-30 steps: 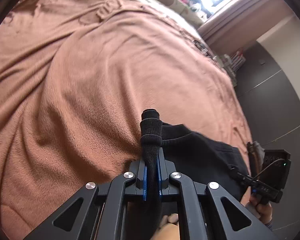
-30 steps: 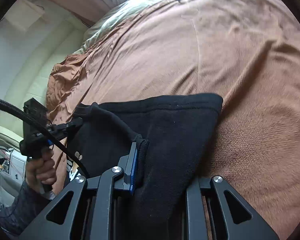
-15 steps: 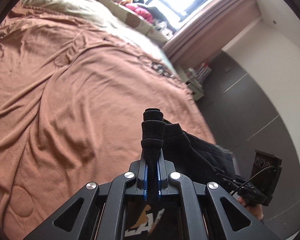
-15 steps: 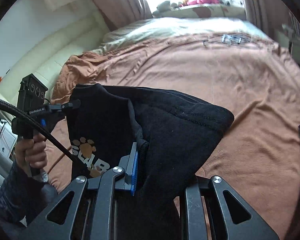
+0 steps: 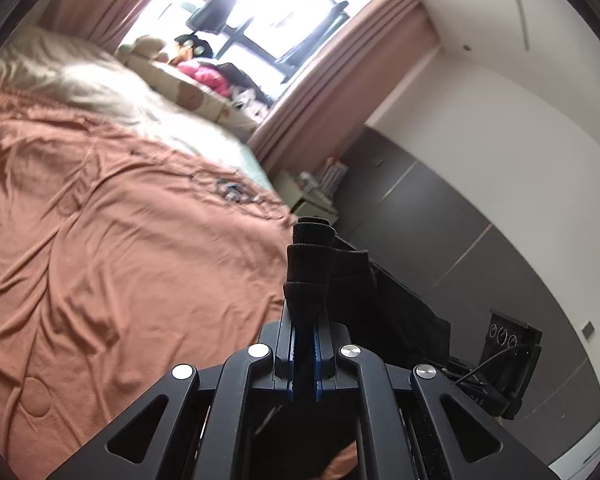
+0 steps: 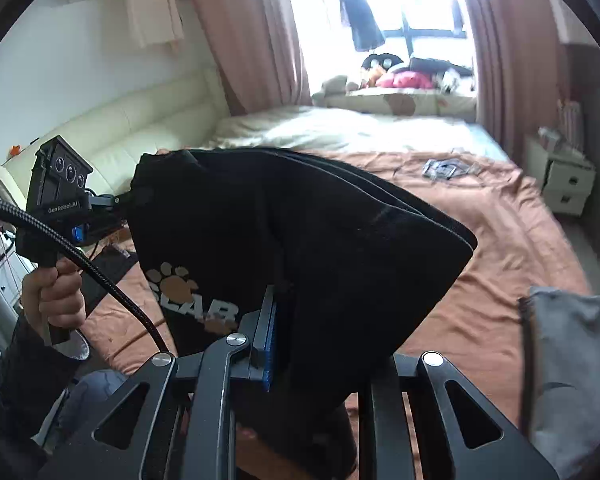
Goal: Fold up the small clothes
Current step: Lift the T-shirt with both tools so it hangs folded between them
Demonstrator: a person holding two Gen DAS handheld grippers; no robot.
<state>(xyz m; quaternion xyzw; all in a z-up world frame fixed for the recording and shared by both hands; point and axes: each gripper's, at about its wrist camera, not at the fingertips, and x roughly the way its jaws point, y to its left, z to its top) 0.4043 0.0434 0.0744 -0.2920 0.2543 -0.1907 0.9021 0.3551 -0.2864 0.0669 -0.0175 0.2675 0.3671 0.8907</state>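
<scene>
The black top point(image 6: 300, 240) hangs in the air between my 2 tongs, above the bed's point(image 5: 120, 260) near edge. Left tongs point(image 5: 304, 320) pinch a cuff; right tongs point(image 6: 300, 332) clamp bunched cloth. A slipping pinch could drop 1 side, crumpling it.

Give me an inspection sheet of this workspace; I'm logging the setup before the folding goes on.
Surface: bed with a wrinkled brown blanket, pale bedding at its far end.
Job's things: black garment with a paw print, held up above the bed between both grippers.
Clutter: small shiny items on the blanket; grey cloth at the right edge.
Grippers: left hand-held gripper shut on a ribbed edge of the garment; right hand-held gripper shut on its fabric.
Cables: braided cable by the left hand.
Surroundings: window with curtains, cream sofa, small drawer unit.
</scene>
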